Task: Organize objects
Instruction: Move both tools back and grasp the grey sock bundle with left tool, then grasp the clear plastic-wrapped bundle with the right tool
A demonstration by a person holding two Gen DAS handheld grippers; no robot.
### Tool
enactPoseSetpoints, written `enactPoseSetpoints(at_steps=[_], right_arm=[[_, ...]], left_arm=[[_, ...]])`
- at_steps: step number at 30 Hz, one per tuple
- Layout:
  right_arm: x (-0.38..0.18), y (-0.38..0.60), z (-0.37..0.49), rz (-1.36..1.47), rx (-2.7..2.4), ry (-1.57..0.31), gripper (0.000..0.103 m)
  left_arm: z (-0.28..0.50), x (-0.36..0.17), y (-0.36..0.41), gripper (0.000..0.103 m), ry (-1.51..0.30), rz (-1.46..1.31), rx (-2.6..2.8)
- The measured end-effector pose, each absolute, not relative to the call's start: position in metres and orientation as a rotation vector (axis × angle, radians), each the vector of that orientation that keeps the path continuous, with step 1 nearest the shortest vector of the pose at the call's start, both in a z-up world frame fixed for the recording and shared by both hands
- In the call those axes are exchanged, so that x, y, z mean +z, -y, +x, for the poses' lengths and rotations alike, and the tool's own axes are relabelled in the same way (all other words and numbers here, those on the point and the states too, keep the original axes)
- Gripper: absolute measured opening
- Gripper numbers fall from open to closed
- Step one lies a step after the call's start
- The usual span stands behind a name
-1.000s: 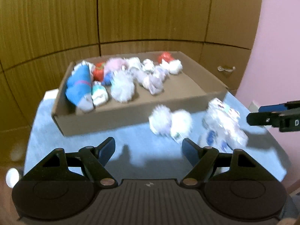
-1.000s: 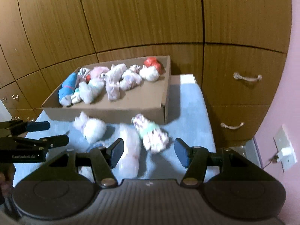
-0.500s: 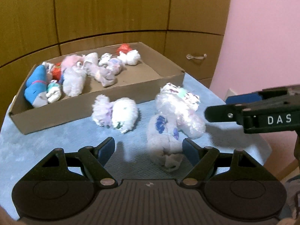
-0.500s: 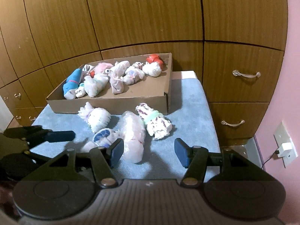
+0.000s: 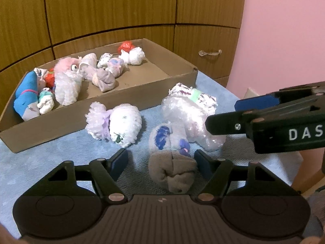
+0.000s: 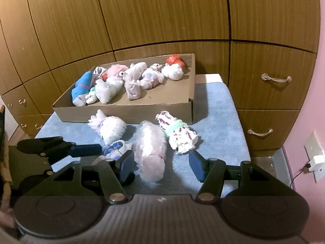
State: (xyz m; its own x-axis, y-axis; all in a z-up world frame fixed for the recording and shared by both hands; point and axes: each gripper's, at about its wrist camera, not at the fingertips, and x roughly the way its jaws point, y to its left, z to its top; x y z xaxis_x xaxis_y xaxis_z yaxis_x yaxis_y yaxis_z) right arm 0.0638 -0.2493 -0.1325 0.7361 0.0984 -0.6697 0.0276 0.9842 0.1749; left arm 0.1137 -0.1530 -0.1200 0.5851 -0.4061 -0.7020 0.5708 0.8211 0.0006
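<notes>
Your left gripper (image 5: 161, 162) has swung over the grey sock roll (image 5: 172, 172), jaws closing (seemingly not yet pinching); right gripper (image 6: 161, 165) waits unclenched, empty.

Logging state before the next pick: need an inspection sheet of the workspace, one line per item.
Surface: blue cloth on the table.
Job's things: four sock bundles lie loose on the cloth, one grey sock roll nearest; cardboard box holds many more.
Clutter: nothing seen.
Grippers: left gripper closing around the grey sock roll, pads not yet pressing; right gripper open beside the pale fluffy bundle.
Cables: charger and cable at wall socket.
Surroundings: wooden cabinets, pink wall.
</notes>
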Motion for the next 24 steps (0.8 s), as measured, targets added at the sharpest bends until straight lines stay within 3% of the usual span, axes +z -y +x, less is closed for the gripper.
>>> enactPoseSetpoints(at_steps=[3,7,19,24], right_arm=[[-0.133,0.25,0.065,0.179,0.036,-0.746,0.056],[-0.132,0.25,0.066,0.177,0.032,-0.744,0.056],[-0.139,0.23,0.077,0.164,0.049,-0.755,0.055],[-0.152,0.214,0.084,0.101,0.007,-0.756,0.046]], left_arm=[[0.114,-0.121,0.156,0.07,-0.746,0.246,-0.578],[0.113,-0.118,0.158,0.049,-0.736,0.251,-0.595],[0.112,-0.106,0.087,0.048,-0.723,0.225,-0.461],[0.115,-0.112,0.072,0.048,-0.72,0.21,-0.424]])
